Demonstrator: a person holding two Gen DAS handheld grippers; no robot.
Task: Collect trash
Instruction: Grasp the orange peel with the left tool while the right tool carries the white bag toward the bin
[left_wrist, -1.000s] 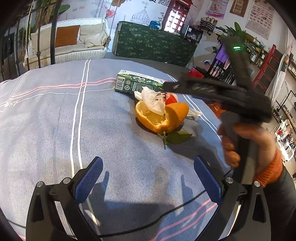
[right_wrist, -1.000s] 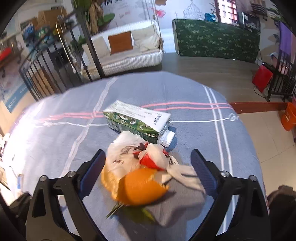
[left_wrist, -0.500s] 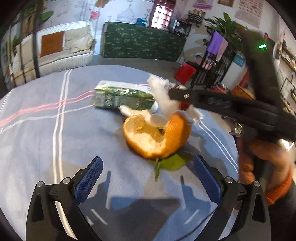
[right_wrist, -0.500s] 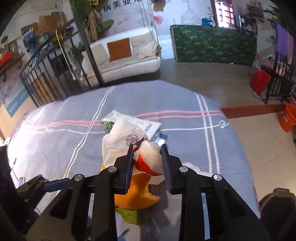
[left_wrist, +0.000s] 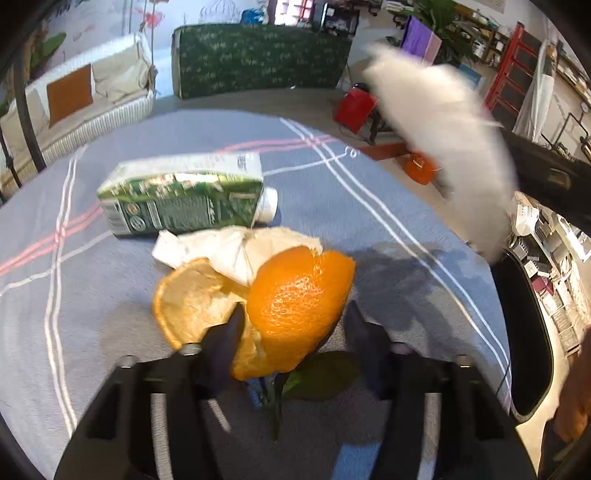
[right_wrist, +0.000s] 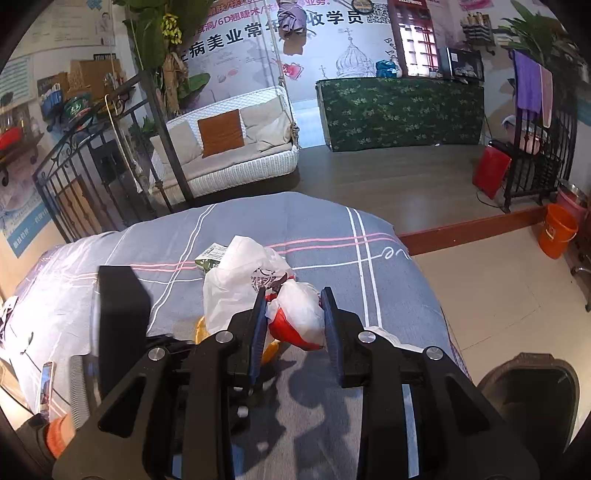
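My right gripper (right_wrist: 293, 314) is shut on a white plastic bag with red inside (right_wrist: 295, 317) and holds it lifted above the table; the bag shows as a white blur in the left wrist view (left_wrist: 443, 147). My left gripper (left_wrist: 291, 332) has its fingers around the orange peel (left_wrist: 291, 306), which lies on the grey tablecloth (left_wrist: 110, 332) with a green leaf (left_wrist: 317, 376) under it. The left jaws are partly closed, with a gap on the right side. A crumpled tissue (left_wrist: 218, 251) and a green carton (left_wrist: 177, 199) lie just beyond the peel.
A black trash bin (left_wrist: 524, 332) stands on the floor off the table's right edge, also low right in the right wrist view (right_wrist: 532, 384). An orange bucket (right_wrist: 556, 236) and red box (right_wrist: 491, 171) stand on the floor beyond. A phone (right_wrist: 46, 384) lies at the left table edge.
My right gripper has lifted the plastic bag up off the pile and toward the right. My left gripper has moved forward and narrowed its fingers around the orange peel.
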